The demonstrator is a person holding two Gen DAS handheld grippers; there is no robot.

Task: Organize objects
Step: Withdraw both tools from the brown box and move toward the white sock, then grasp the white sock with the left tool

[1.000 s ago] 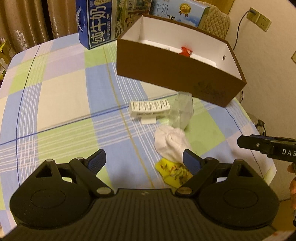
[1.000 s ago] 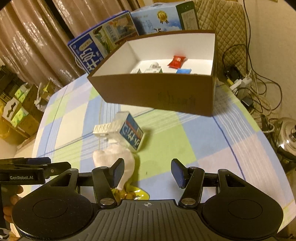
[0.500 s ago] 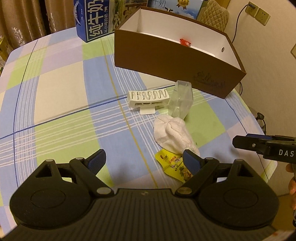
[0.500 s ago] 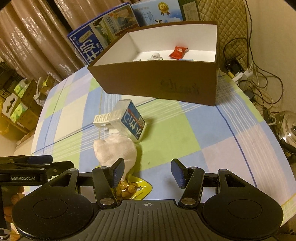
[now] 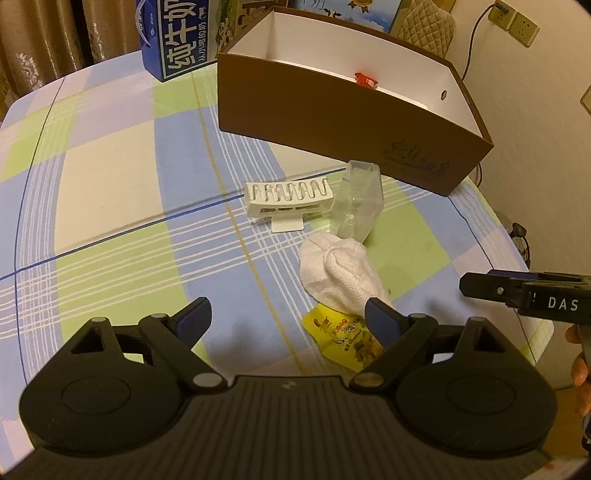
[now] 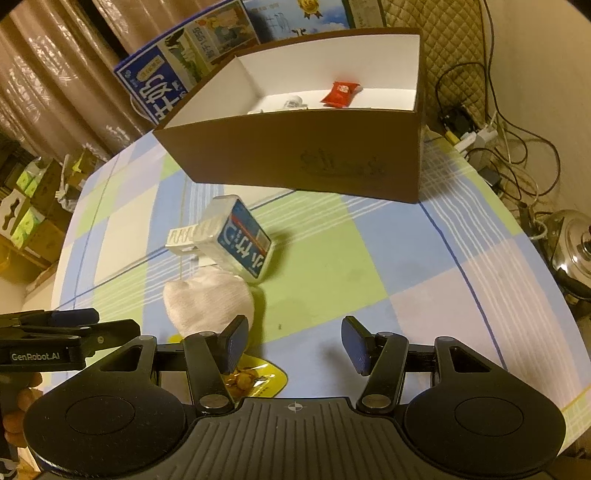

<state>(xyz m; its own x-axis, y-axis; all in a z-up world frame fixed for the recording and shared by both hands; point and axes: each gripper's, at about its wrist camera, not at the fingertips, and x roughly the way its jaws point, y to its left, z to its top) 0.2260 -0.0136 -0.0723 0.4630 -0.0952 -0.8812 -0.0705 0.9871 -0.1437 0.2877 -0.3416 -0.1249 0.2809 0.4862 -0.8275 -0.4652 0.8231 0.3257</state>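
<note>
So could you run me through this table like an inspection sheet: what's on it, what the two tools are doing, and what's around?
Surface: checked tablecloth in blue, green and cream, lying flat.
Job's things: brown box, open, white inside, holding a red packet and some small white items; on the cloth a white rack, a clear case with a blue label, a white sock and a yellow snack bag.
Clutter: blue milk cartons behind the box.
Grippers: left tool open, empty; right tool open, empty; both above the cloth near the snack bag.
Cables: a tangle of cables off the table's edge.
Surroundings: curtains, wall sockets, a metal pot.
</note>
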